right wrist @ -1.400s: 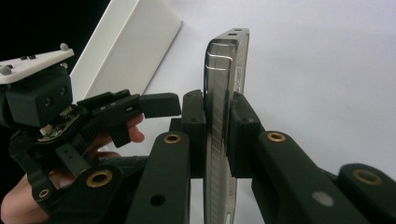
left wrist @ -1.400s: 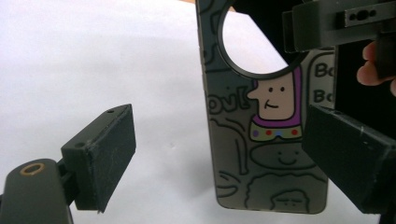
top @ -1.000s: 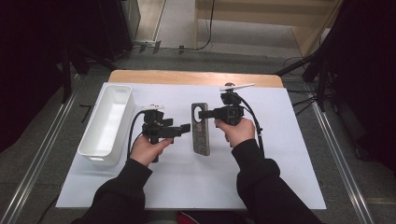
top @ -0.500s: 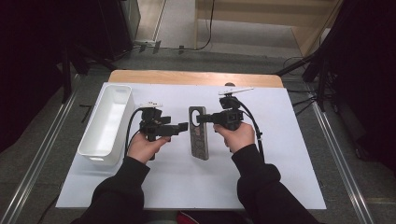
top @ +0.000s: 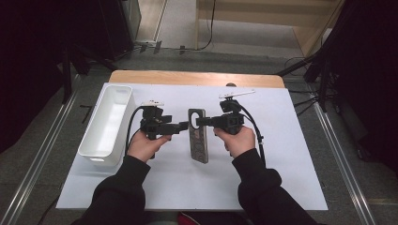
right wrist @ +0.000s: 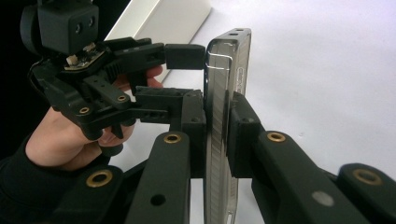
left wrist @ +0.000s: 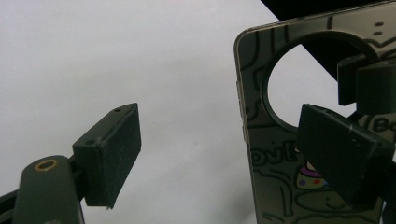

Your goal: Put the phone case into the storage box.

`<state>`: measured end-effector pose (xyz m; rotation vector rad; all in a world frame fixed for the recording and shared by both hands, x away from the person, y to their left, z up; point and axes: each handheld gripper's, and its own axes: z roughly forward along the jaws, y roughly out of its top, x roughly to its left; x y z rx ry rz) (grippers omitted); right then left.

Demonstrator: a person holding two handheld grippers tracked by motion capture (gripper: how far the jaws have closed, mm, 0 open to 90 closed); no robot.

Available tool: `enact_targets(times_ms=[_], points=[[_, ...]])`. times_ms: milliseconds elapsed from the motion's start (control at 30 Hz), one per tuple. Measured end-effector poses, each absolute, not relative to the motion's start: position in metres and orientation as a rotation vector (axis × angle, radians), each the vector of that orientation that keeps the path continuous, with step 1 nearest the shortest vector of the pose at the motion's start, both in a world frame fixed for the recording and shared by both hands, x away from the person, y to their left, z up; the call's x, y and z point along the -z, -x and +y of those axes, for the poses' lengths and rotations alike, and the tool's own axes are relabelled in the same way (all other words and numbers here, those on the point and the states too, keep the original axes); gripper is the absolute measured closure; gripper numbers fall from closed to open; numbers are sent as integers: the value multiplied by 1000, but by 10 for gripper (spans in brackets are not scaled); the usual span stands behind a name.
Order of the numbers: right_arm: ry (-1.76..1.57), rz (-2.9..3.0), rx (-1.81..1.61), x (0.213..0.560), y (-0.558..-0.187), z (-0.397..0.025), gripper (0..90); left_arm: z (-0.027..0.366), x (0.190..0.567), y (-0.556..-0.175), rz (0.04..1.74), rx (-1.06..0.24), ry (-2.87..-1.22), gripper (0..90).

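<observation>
Holding phone case [top: 198, 136] above tabletop [top: 291, 154], long axis running toward the person | right hand-held gripper [top: 201, 122] clenched on case's far end | left hand-held gripper [top: 184, 125] released, jaws spread, just left of the case, nearer its free edge | both forearms level, hand-held grippers facing.

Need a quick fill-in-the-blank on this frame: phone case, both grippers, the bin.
1. The right hand-held gripper is shut on the ____, held on edge.
2. The left hand-held gripper has its jaws ____, one on each side of the phone case.
3. The white bin sits on the ____ side of the table, by the person's own sides.
4. The sheet under both is ____ in colour.

Missing words: phone case; open; left; white
</observation>
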<state>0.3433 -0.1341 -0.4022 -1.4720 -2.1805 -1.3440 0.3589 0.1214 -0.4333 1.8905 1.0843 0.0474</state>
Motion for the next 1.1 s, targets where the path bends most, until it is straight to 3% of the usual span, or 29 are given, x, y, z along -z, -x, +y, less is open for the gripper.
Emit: enact_targets(times_ms=[533, 1100], points=[[1455, -2156, 1393, 407, -335, -126, 782, 117, 434, -366, 1099, -37, -1884, 185], [1451, -2145, 1426, 403, -334, -119, 782, 111, 433, -363, 1075, -44, -1869, 451]])
